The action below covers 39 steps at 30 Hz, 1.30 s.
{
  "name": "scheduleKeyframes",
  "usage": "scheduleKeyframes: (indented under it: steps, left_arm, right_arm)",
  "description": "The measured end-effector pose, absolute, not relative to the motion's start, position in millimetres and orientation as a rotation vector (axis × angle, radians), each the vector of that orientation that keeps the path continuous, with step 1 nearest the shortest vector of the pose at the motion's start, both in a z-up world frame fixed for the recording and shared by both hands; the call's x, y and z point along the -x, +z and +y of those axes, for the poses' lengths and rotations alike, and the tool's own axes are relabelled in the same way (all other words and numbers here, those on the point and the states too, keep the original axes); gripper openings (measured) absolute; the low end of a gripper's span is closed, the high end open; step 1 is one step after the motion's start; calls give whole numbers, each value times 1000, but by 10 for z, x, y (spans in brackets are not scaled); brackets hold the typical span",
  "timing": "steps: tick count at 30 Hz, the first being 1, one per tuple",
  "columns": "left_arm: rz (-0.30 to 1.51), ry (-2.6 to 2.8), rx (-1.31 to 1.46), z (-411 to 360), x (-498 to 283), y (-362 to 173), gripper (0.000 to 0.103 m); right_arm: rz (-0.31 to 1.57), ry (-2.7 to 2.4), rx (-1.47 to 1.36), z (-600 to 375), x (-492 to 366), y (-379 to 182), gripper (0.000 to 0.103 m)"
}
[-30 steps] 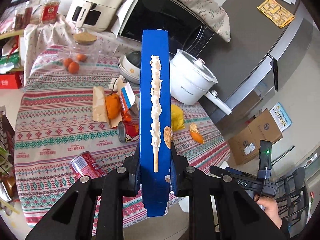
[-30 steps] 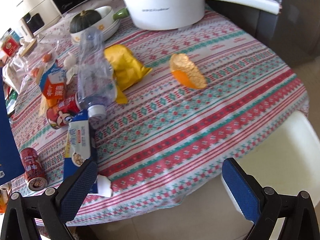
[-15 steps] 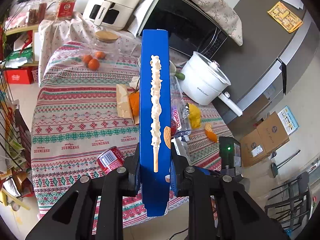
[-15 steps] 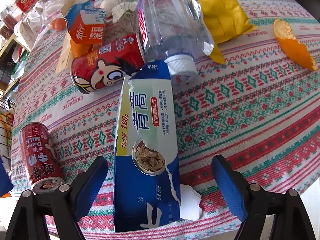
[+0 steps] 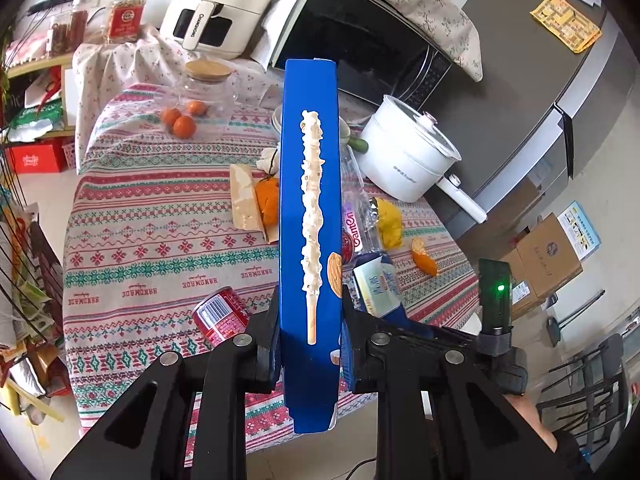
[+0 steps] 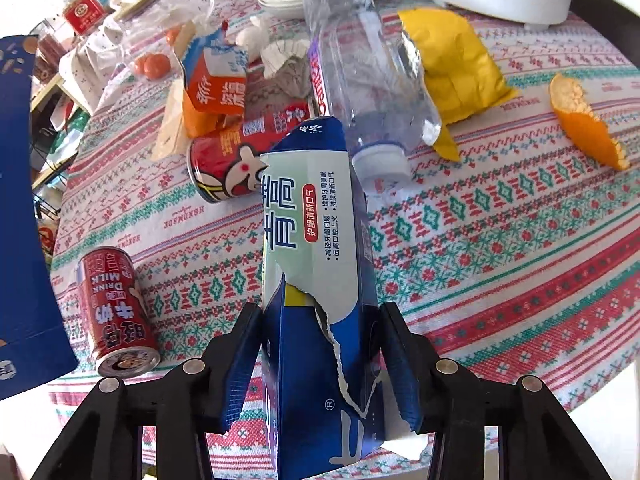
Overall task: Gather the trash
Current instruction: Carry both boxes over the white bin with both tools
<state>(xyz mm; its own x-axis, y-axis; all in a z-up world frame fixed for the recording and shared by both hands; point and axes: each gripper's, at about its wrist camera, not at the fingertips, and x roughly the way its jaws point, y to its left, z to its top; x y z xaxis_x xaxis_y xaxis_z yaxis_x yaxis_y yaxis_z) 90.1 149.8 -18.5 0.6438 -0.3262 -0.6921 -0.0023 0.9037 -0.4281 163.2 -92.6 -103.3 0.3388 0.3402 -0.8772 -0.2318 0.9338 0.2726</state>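
My left gripper is shut on a tall blue snack box with a biscuit stick printed on it, held upright above the table; the box also shows at the left edge of the right wrist view. My right gripper straddles a torn blue and pale green toothpaste box at the table's near edge. Its jaws are closing, with the box between them. The pads stand right at the box's sides, and no firm press shows. The toothpaste box appears just right of the blue box in the left wrist view.
On the patterned tablecloth lie a red milk can, a cartoon can, a clear plastic bottle, a yellow bag, an orange peel and an orange carton. A white pot stands behind.
My right gripper came in low over the table's edge onto the toothpaste box, and its jaws narrowed from wide apart to the box's sides. The left gripper kept its hold on the blue box.
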Motion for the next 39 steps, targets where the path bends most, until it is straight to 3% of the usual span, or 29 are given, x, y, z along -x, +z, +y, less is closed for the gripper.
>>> scheduleKeyframes:
  steps: [17, 29, 39]
  left_arm:
    - [902, -317, 306, 684, -1001, -254, 24]
    - [925, -430, 259, 10, -1047, -269, 24]
    - [965, -609, 179, -1014, -1019, -403, 24]
  right_arm:
    - [1047, 212, -185, -2182, -1429, -420, 52]
    - [1012, 118, -205, -2816, -1240, -327, 52]
    - [1010, 7, -245, -3541, -986, -377, 53]
